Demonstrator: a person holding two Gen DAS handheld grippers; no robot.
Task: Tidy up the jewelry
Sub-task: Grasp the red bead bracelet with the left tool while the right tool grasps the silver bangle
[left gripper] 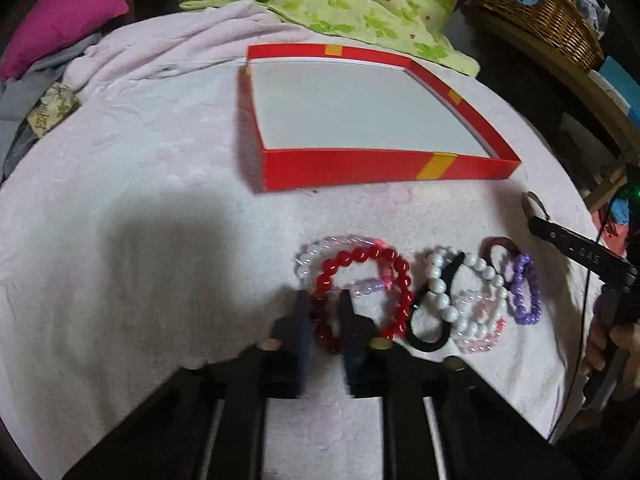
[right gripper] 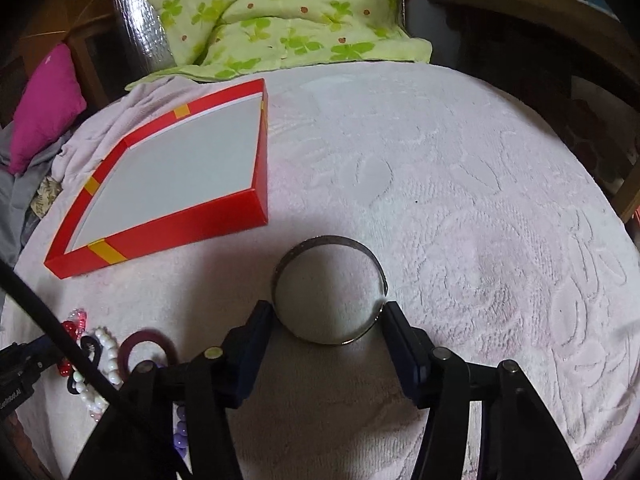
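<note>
A red bead bracelet (left gripper: 360, 260) lies on the pink towel among several other pieces: a white pearl bracelet (left gripper: 440, 296), a black hair tie (left gripper: 424, 340), a pale pink bracelet (left gripper: 480, 332) and a purple one (left gripper: 524, 292). My left gripper (left gripper: 324, 304) is shut on the red bracelet's near side, with dark red beads between its fingers. In the right wrist view a metal bangle (right gripper: 328, 244) lies flat, and my right gripper (right gripper: 330, 312) has both pads against its sides. The red box (left gripper: 360, 168) with a white floor stands empty beyond the jewelry, at the left (right gripper: 180, 224) in the right wrist view.
A pink embossed towel (right gripper: 480, 200) covers the round table. A green floral quilt (right gripper: 260, 20) and a magenta pillow (left gripper: 68, 12) lie past the far edge. A wicker basket (left gripper: 540, 12) stands at the back right. A maroon ring (right gripper: 148, 340) lies beside the pearls.
</note>
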